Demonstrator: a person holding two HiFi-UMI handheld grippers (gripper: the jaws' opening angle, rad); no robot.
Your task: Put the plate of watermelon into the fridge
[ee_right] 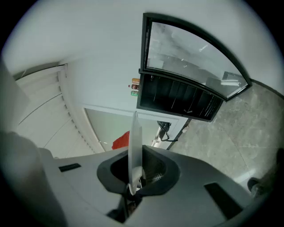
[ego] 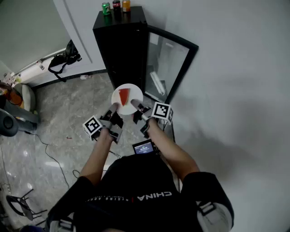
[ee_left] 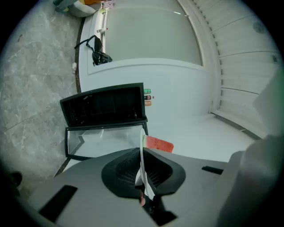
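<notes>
Grey marbled floor (ego: 68,113) lies below, with white walls around. The left claw (ego: 113,110) is clenched on the left rim of the white plate (ego: 131,105), which carries the watermelon slice (ego: 123,96), and the right claw (ego: 137,108) on its right rim. Just beyond stands the black fridge (ego: 120,45), its glass door (ego: 168,63) open, with three cans (ego: 116,6) on top.
</notes>
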